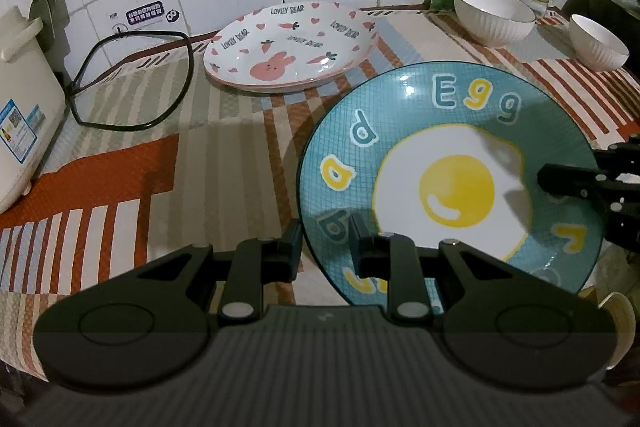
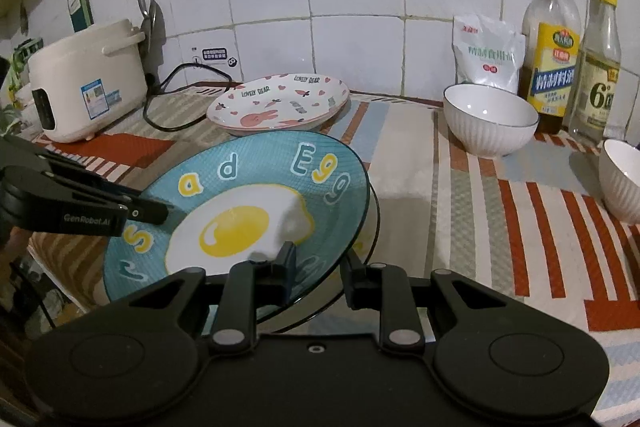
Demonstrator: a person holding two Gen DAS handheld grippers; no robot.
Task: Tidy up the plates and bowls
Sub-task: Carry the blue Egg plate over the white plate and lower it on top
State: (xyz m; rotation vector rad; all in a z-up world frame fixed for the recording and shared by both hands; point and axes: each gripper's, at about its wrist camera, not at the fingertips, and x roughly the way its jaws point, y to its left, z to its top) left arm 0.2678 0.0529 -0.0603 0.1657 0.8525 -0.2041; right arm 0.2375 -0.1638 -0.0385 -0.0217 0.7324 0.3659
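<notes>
2 hand-held grippers grasp the blue egg plate (image 1: 448, 163) by opposite rims: the left hand-held gripper (image 1: 324, 247) and the right hand-held gripper (image 2: 316, 267) hold it tilted above the bench (image 2: 460, 227). The rabbit plate (image 2: 280, 103) lies toward the bench's back edge, with 2 white bowls (image 2: 490, 119) at its back-right.

Both wrist views closely face the blue plate (image 1: 448, 163) from opposite rims.

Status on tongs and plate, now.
Both tongs, left and right, astride blue egg plate rim. Plate tilted. Bunny plate beyond, apart.
</notes>
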